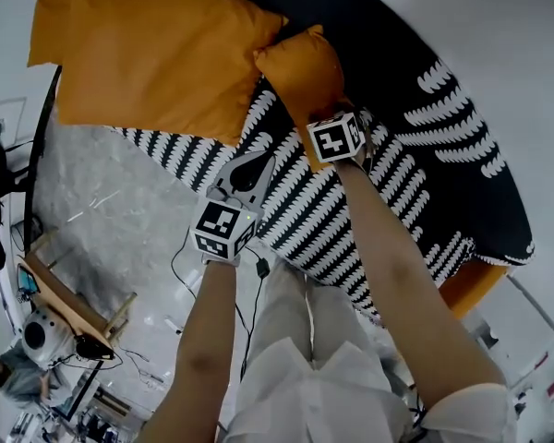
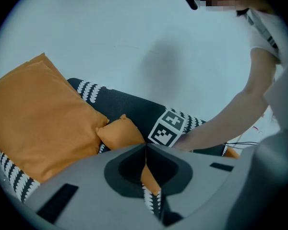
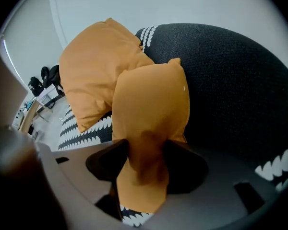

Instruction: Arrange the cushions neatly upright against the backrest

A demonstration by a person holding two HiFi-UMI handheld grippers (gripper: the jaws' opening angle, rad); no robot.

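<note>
small cushion [image 3: 151, 109]: plain orange
large cushion [image 1: 157, 53]: plain orange
sofa [image 1: 462, 183]: black, white leaf-row print
floor [image 1: 120, 201]: grey, marbled

On the sofa [image 1: 443, 164] seat, the larger cushion [image 1: 152, 58] sits toward the left end, with the smaller cushion [image 1: 300, 72] touching its right side. The smaller cushion's near edge lies between the right gripper [image 3: 146, 164] fingers. The left gripper [image 1: 252, 162] is over the seat's front edge.

- A plain pale wall [image 2: 134, 32] rises behind the sofa [image 1: 443, 155], which is black with white patterned bands.
- The floor [image 1: 111, 201] is grey and mottled.
- A wooden table [image 1: 69, 298] stands nearby, with cables [image 1: 180, 266] trailing beside it.
</note>
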